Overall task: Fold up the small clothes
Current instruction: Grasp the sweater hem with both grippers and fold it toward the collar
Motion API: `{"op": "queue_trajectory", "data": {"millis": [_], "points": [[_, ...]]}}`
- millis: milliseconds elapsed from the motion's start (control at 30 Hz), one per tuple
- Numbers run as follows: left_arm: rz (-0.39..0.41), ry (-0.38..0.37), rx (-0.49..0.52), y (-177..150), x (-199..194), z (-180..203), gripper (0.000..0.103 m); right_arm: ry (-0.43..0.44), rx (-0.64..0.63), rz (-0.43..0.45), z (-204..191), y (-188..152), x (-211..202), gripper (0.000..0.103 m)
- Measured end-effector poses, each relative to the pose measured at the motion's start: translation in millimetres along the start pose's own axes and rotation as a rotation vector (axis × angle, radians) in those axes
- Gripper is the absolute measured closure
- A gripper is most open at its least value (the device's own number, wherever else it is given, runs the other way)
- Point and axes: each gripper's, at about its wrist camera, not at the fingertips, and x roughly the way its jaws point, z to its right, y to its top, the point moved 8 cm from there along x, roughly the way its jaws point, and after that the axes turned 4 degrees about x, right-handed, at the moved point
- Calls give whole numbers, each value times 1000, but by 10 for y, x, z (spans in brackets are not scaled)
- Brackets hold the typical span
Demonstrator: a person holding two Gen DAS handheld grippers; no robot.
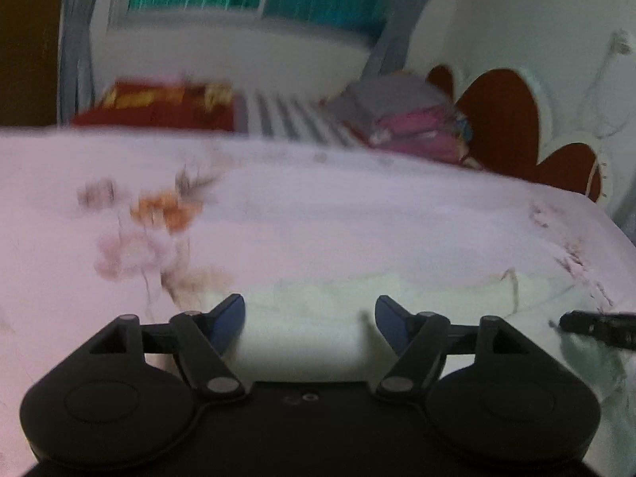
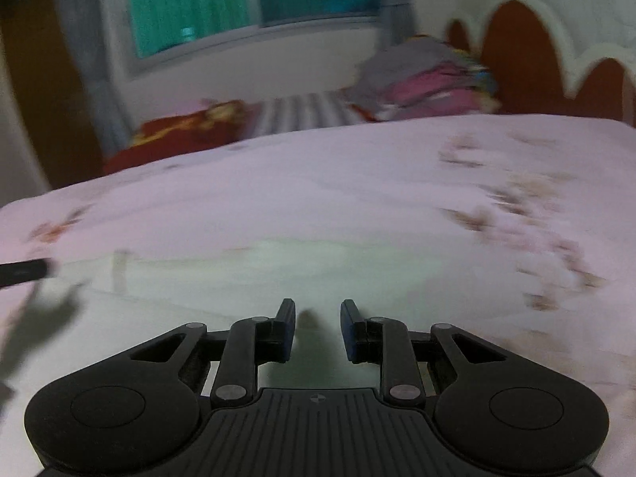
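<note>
A pink floral bedsheet [image 1: 318, 218] covers the bed and fills most of both views. At its far side lie a heap of clothes [image 2: 429, 79] on the right and a red cushion [image 1: 159, 107] on the left. Near the grippers a pale, whitish-green garment [image 2: 278, 270] lies flat on the sheet. The left gripper [image 1: 310, 318] hangs over it with jaws spread wide and nothing between them. The right gripper [image 2: 318, 326] has its jaws narrowly apart, pinching nothing that shows.
</note>
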Motion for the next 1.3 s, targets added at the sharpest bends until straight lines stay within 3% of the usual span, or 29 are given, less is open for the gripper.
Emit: {"op": "queue_trajectory", "data": {"millis": [100, 167, 200, 267, 333, 467, 567, 667, 833, 900, 967, 1033, 1133, 1167, 1233, 1300], "points": [[-10, 11, 5, -41, 41, -53, 31, 70, -39, -63, -260, -86, 172, 78], [-26, 71, 26, -33, -76, -27, 30, 39, -56, -59, -214, -93, 217, 78], [4, 99, 44, -28, -188, 48, 24, 13, -43, -60, -151, -62, 192, 78], [65, 40, 93, -60, -351, 315, 18, -78, -54, 4, -40, 33, 43, 78], [83, 5, 127, -162, -429, 629, 19, -3, -14, 32, -69, 65, -104, 78], [63, -65, 126, -444, -449, 1097, 19, 147, -21, -43, -379, -173, -190, 78], [20, -41, 147, -644, -419, 1098, 20, 202, -64, -105, -539, -428, -200, 78], [27, 25, 152, -768, -544, 804, 20, 201, -79, -94, -407, -541, -302, 78], [6, 67, 114, -836, -736, 418, 20, -51, 54, -17, 475, -483, -514, 79], [6, 68, 94, -798, -764, 424, 21, -20, 77, -22, 564, -493, -553, 79], [35, 58, 58, -722, -812, 458, 22, -43, 28, -17, 471, -471, -580, 78], [51, 39, 62, -712, -849, 507, 21, -25, 58, 19, 383, -424, -679, 78], [-11, 47, 115, -863, -720, 510, 21, -59, 58, -16, 389, -478, -631, 79], [-1, 55, 164, -895, -721, 525, 21, -79, 56, -56, 419, -537, -563, 79], [-7, 76, 229, -926, -728, 568, 22, -71, 34, -43, 428, -573, -579, 79], [-10, 78, 241, -924, -774, 580, 21, -69, 53, -49, 435, -568, -621, 79]]}}
